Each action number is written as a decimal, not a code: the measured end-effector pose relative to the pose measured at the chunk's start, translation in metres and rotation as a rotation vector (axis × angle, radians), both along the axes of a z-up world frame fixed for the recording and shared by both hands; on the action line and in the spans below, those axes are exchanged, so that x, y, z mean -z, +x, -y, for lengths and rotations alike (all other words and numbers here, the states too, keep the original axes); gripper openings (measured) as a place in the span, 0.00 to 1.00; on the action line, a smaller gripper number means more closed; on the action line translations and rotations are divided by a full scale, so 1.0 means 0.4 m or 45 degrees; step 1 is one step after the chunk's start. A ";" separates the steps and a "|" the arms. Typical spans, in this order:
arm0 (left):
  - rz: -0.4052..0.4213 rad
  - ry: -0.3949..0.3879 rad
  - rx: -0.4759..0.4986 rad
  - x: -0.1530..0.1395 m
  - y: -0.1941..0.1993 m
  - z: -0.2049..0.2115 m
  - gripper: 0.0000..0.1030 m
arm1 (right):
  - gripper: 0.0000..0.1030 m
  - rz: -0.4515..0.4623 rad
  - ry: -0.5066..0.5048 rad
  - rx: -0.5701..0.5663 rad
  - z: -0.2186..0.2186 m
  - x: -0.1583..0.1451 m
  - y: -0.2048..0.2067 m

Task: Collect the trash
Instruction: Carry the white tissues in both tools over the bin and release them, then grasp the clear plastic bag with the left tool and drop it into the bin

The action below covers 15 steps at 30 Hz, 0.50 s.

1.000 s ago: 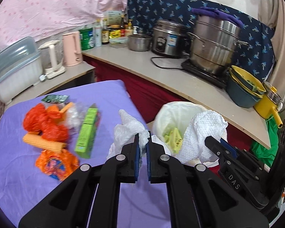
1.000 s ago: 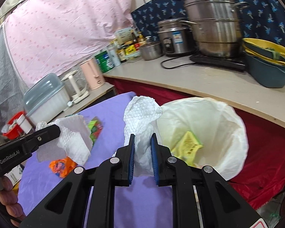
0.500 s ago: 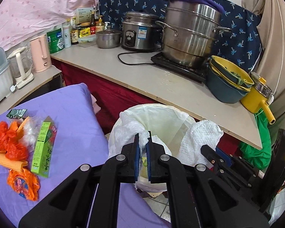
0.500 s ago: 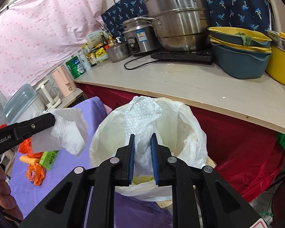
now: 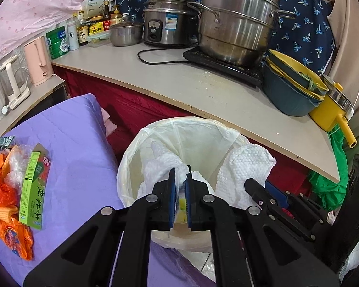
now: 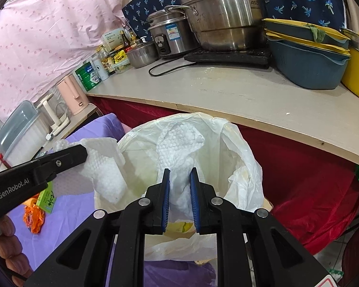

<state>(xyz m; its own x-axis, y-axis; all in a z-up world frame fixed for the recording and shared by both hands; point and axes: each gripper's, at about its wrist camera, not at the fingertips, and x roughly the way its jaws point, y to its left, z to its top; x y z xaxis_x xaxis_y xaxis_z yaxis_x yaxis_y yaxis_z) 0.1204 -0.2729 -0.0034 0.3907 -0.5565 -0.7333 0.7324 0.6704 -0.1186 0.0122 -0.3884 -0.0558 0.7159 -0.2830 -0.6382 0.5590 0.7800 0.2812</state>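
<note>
A bin lined with a white plastic bag (image 5: 179, 131) (image 6: 241, 157) stands between the purple table and the counter. My left gripper (image 5: 180, 174) is shut on a crumpled white paper towel (image 5: 160, 165) and holds it over the bin mouth. My right gripper (image 6: 179, 174) has its jaws slightly parted around a second white paper towel (image 6: 179, 148), also over the bin. Each gripper shows in the other's view, the left one (image 6: 81, 153) and the right one (image 5: 249, 183). Yellow trash (image 6: 182, 227) lies inside the bin.
On the purple table (image 5: 71, 143) lie a green box (image 5: 33, 186), orange wrappers (image 5: 14, 236) and clear plastic (image 5: 16, 165). The counter (image 5: 227, 100) behind the bin holds steel pots (image 5: 234, 24), a rice cooker, stacked basins (image 5: 292, 88) and bottles.
Both grippers have carried their paper towels from above the table to over the bin mouth. The right gripper's jaws have spread a little around its towel.
</note>
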 end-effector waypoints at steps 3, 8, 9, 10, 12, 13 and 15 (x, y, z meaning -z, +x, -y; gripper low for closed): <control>0.007 -0.007 0.005 0.009 0.003 0.007 0.08 | 0.19 0.004 0.007 0.005 0.008 0.004 0.004; 0.028 -0.018 -0.007 0.006 0.006 0.005 0.43 | 0.26 0.026 0.005 0.027 0.013 0.000 0.003; 0.036 -0.024 -0.015 0.003 0.007 0.002 0.47 | 0.29 0.030 0.004 0.029 0.014 -0.003 0.002; 0.054 -0.034 -0.029 -0.002 0.006 -0.005 0.51 | 0.29 0.034 0.002 0.029 0.015 -0.006 0.000; 0.076 -0.032 -0.044 -0.008 0.009 -0.012 0.53 | 0.29 0.041 -0.001 0.035 0.016 -0.012 -0.002; 0.081 -0.029 -0.051 -0.010 0.012 -0.016 0.54 | 0.30 0.045 -0.001 0.037 0.017 -0.016 -0.004; 0.082 -0.027 -0.066 -0.015 0.019 -0.024 0.56 | 0.31 0.054 -0.007 0.038 0.013 -0.025 -0.008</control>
<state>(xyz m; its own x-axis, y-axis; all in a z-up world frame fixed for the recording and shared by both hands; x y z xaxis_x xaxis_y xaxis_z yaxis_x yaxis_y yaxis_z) 0.1278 -0.2632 0.0024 0.4652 -0.5496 -0.6939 0.7034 0.7054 -0.0870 0.0089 -0.3936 -0.0458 0.7335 -0.3078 -0.6060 0.5695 0.7650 0.3008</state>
